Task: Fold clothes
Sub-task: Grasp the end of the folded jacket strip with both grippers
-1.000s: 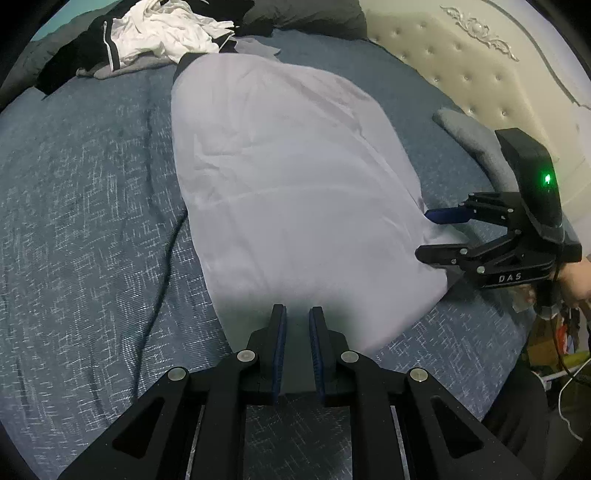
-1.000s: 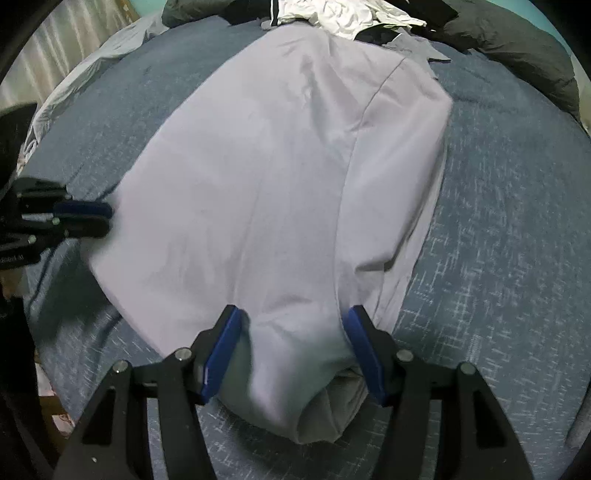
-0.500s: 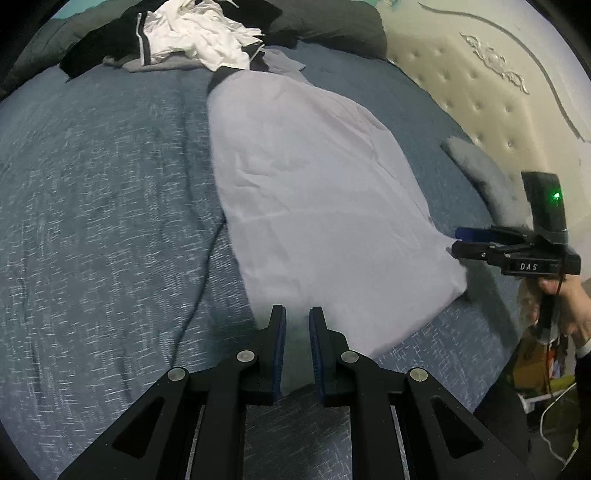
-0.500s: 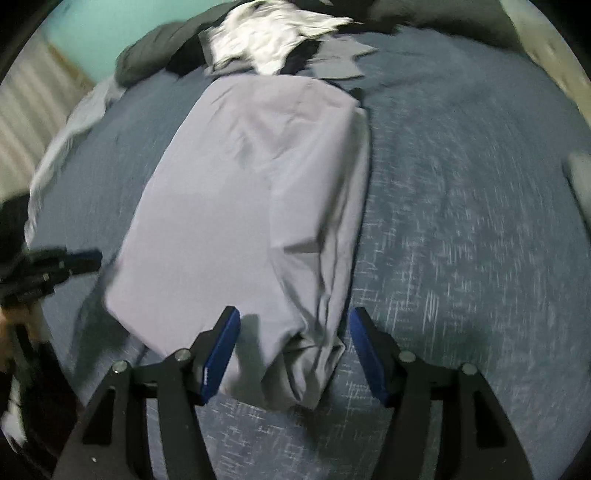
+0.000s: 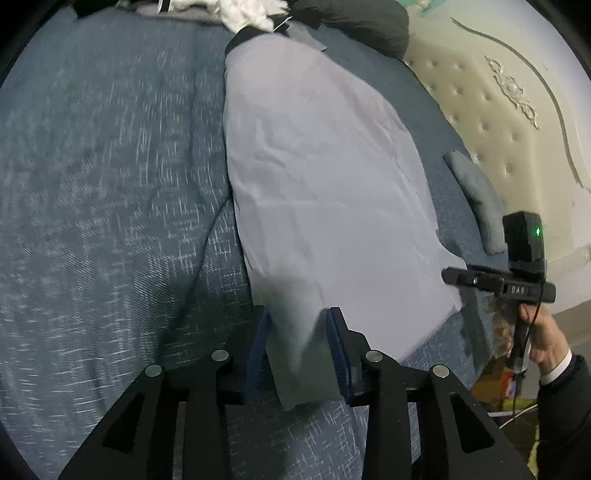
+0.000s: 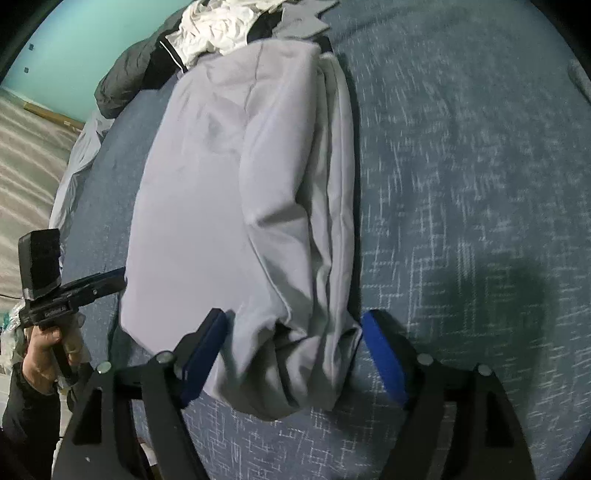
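A pale grey garment [image 5: 325, 184] lies lengthwise on the blue bed cover [image 5: 110, 184], folded into a long strip. My left gripper [image 5: 299, 354] stands over its near corner, and its jaws are opening. The cloth lies loose between the pads, which do not press it. My right gripper [image 6: 295, 350] straddles the garment's [image 6: 229, 184] bunched near end. Its jaws are opening too, and the pads stand clear of the folds. Each gripper shows edge-on in the other's view, right gripper [image 5: 452, 276] and left gripper [image 6: 118, 278], at the garment's opposite near corners.
A heap of white and black clothes [image 6: 218, 29] lies at the garment's far end, beside a dark pillow [image 5: 362, 26]. A cream tufted headboard [image 5: 498, 110] runs along the right, with a small grey-blue cloth [image 5: 476, 199] near it. The bed edge is close behind both grippers.
The left jaws were shut on the garment's corner and now stand apart. The right jaws have widened. Both grippers rolled and shifted, and the garment has settled flat on the bed.
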`<action>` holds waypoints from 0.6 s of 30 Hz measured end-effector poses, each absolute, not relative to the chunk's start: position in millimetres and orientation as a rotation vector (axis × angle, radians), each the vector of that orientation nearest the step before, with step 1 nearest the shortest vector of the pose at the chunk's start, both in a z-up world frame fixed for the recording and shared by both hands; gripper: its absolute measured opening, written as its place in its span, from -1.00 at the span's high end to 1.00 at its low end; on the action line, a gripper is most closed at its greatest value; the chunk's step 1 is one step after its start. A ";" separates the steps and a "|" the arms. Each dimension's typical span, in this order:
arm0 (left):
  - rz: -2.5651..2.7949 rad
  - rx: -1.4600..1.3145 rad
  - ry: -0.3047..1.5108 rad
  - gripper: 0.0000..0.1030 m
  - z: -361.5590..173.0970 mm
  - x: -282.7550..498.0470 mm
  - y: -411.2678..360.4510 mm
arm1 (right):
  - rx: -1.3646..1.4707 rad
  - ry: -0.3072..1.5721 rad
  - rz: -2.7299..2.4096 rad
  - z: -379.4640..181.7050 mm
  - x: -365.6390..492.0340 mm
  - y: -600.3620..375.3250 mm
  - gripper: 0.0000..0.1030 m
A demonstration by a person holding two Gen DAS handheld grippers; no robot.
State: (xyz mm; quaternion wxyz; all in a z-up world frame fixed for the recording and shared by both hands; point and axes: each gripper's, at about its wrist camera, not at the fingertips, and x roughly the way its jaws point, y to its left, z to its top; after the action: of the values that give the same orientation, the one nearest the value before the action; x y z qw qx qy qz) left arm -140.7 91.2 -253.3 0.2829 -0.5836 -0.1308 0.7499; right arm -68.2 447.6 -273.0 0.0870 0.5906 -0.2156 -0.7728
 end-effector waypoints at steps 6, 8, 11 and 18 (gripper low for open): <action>1.968 -1.545 -0.465 0.07 -267.2 -144.3 86.8 | 1.760 -0.643 -2.272 -277.1 -73.0 446.0 -0.55; 1.966 -1.548 -0.490 0.04 -270.8 -146.0 83.6 | 1.750 -0.647 -2.267 -276.0 -75.0 446.1 -0.55; 1.951 -1.565 -0.518 -0.07 -278.1 -147.1 78.7 | 1.752 -0.612 -2.263 -274.5 -74.4 442.2 -0.57; 1.906 -1.576 -0.622 -0.25 -293.4 -151.1 81.0 | 1.739 -0.630 -2.234 -278.8 -86.5 440.4 -0.57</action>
State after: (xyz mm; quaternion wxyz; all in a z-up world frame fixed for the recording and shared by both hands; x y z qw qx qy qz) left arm -151.1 81.0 -293.4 0.2916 -0.5912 -0.2334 0.7148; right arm -86.5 440.4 -278.8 0.1201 0.5952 -0.2157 -0.7647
